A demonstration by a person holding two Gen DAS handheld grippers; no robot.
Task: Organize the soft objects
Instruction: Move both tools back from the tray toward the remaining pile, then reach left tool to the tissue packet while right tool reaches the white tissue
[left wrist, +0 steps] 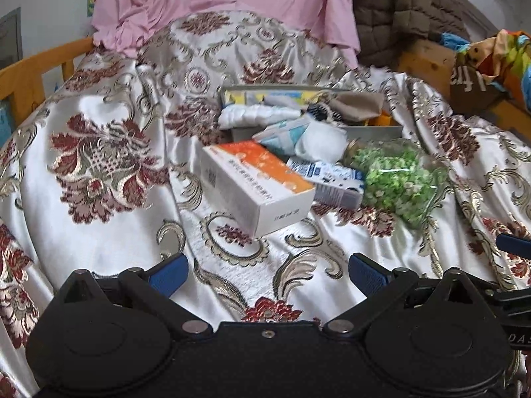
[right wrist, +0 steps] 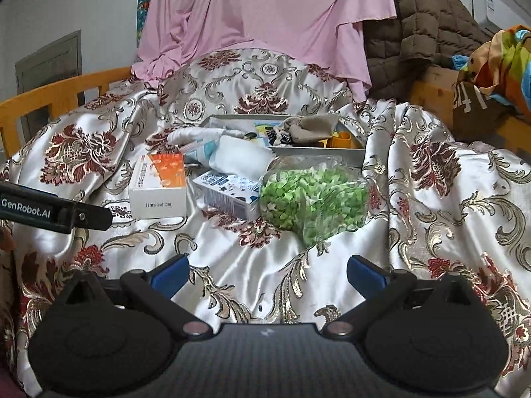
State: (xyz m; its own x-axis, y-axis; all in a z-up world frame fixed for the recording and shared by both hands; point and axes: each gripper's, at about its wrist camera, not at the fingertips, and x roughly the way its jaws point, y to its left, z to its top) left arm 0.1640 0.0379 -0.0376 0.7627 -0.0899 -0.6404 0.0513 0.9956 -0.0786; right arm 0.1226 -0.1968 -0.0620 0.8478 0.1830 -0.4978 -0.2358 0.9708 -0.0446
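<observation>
1. The left gripper (left wrist: 268, 273) is hovering with its blue fingers spread wide and nothing between them, low over the shiny flowered bedcover (left wrist: 99, 232).
2. The right gripper (right wrist: 267, 273) is likewise hanging with its fingers wide apart and empty, and the left tool's black body is showing at its left edge.
3. Just ahead of the left gripper, an orange-and-white carton (left wrist: 257, 185) is lying on the cover; from the right gripper it is sitting ahead and to the left (right wrist: 158, 185).
4. A blue-and-white carton (right wrist: 229, 194) is lying almost straight ahead of the right gripper, touching a clear jar of green bits (right wrist: 315, 199), which is lying on its side slightly to the right.
5. Beyond the cartons, a white soft bundle (right wrist: 242, 159) is resting against a pale blue-and-white cloth (left wrist: 282, 134), just in front of the tray.
6. Farther ahead, a grey tray (right wrist: 318, 156) is holding a white folded cloth (left wrist: 259, 114) on its left side and a beige cloth (right wrist: 312, 129) toward the right, with orange pieces beside it.
7. Farthest off, a pink sheet (right wrist: 265, 16) is draping down behind the tray.
</observation>
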